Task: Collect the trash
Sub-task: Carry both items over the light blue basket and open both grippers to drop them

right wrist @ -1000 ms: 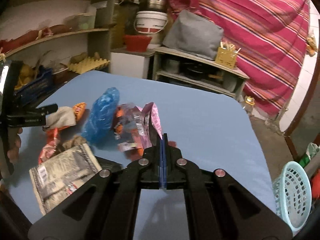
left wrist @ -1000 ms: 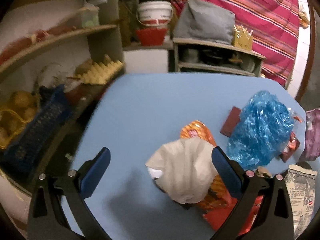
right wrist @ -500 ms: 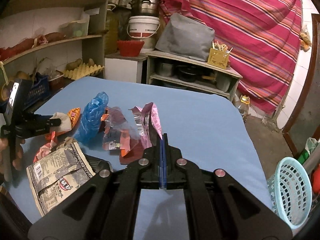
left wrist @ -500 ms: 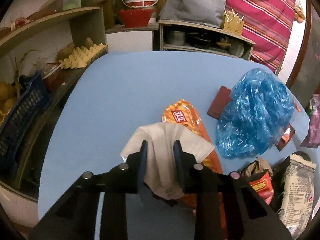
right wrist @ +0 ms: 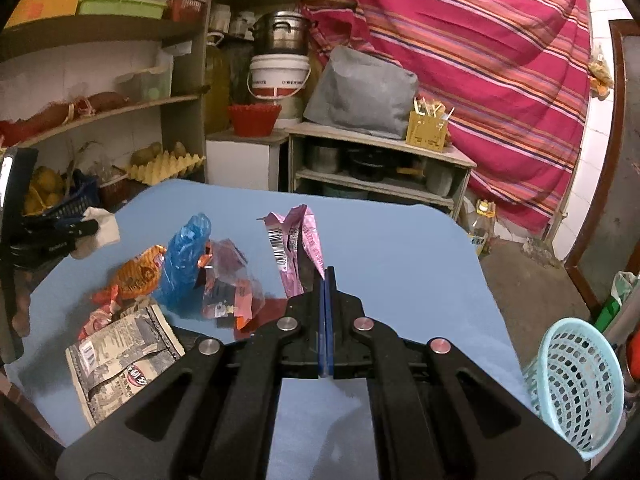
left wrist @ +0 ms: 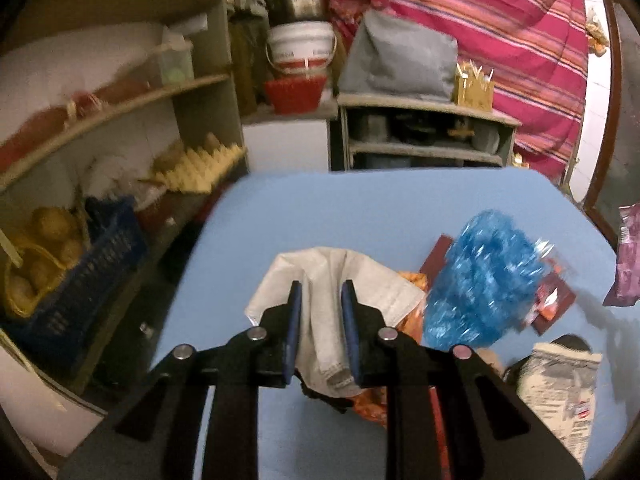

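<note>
With the left hand-held gripper (left wrist: 319, 300) clamped on the white tissue (left wrist: 332, 276) above the surface's (left wrist: 360, 208) left edge and the right hand-held gripper (right wrist: 325, 280) pinching a pink wrapper (right wrist: 298, 240), both should carry steadily to the basket (right wrist: 576, 384).

Both wrist views face shelves, sharing the blue table (left wrist: 360, 208).

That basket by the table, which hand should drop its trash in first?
Probably the right. Its hand-held gripper pinches the pink wrapper, and the basket sits on its side. The left hand-held gripper, holding the tissue, is across the table.
</note>
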Motion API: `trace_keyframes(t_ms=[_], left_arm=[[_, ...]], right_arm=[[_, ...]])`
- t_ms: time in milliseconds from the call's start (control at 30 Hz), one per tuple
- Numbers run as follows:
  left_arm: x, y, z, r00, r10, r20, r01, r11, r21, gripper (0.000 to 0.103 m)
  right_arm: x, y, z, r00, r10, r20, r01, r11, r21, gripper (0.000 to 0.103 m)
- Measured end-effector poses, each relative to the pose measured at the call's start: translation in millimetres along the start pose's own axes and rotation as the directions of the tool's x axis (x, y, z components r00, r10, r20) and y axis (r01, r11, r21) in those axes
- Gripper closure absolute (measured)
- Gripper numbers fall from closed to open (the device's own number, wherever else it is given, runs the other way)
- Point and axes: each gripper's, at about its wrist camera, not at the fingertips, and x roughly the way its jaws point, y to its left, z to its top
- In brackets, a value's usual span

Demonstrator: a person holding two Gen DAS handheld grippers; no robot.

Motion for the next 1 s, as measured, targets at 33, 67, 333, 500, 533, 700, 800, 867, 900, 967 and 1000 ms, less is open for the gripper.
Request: trace_keyframes(t_ms=[33, 67, 333, 500, 533, 700, 800, 867, 900, 967, 1000], left_arm=[[-6.6, -1.5, 2.6, 1.000, 0.010, 0.016, -0.010, 1.000, -0.002, 0.082], [-11.7, -2.6, 5.3, 1.000, 0.013, 0.025, -0.013, 1.000, -0.006, 0.082], [-54.0, -19.7, 29.4, 0.993, 0.015, 0.117, -0.015, 1.000, 0.000, 0.082], [-65.7, -46.6, 36.7, 0.992, -0.001, 0.126, -0.001, 1.000, 0.014, 0.082], [-67.5, -55.4, 37.3, 0.992, -0.003, 0.126, 0.001, 1.000, 0.021, 0.082], [-71.8, -92.4, 41.2, 0.992, -0.040, 0.117, 0.037, 0.999, 0.029, 0.082], [-72.6, -113.6, 43.0, 0.990, -0.075, 0.116, 0.072, 0.997, 0.029, 0.082], [-72.9, -133.7, 45.0, 0.989, -0.095, 0.116, 0.091, 0.995, 0.040, 0.082], [-73.2, -142.9, 45.5, 0.988, -0.104, 0.117, 0.099, 0.994, 0.046, 0.082], [-73.8, -167.0, 47.6, 0.985, -0.131, 0.116, 0.125, 0.990, 0.063, 0.082], [-73.5, -182.1, 49.4, 0.982, -0.148, 0.116, 0.140, 0.987, 0.075, 0.082]], right_arm=[[-4.3, -3.4, 1.8, 1.000, 0.000, 0.010, 0.000, 1.000, 0.002, 0.102], [-7.4, -6.3, 3.4, 1.000, -0.001, 0.017, 0.001, 1.000, 0.006, 0.102], [-21.1, -31.9, 12.4, 0.999, -0.017, 0.030, 0.017, 1.000, 0.008, 0.102], [-40.1, -56.0, 15.0, 0.997, -0.046, 0.056, 0.046, 0.999, 0.008, 0.102], [-43.0, -60.6, 15.3, 0.997, -0.051, 0.059, 0.050, 0.999, 0.011, 0.102], [-59.1, -96.4, 15.0, 0.994, -0.083, 0.072, 0.079, 0.996, 0.048, 0.102], [-66.3, -120.4, 12.9, 0.992, -0.105, 0.075, 0.100, 0.992, 0.074, 0.102], [-71.5, -138.1, 11.7, 0.989, -0.125, 0.074, 0.118, 0.989, 0.090, 0.102], [-72.5, -144.1, 11.1, 0.989, -0.132, 0.073, 0.125, 0.988, 0.096, 0.102], [-78.1, -162.2, 8.2, 0.986, -0.153, 0.072, 0.144, 0.983, 0.114, 0.102], [-79.8, -168.0, 7.6, 0.985, -0.160, 0.071, 0.151, 0.982, 0.116, 0.102]])
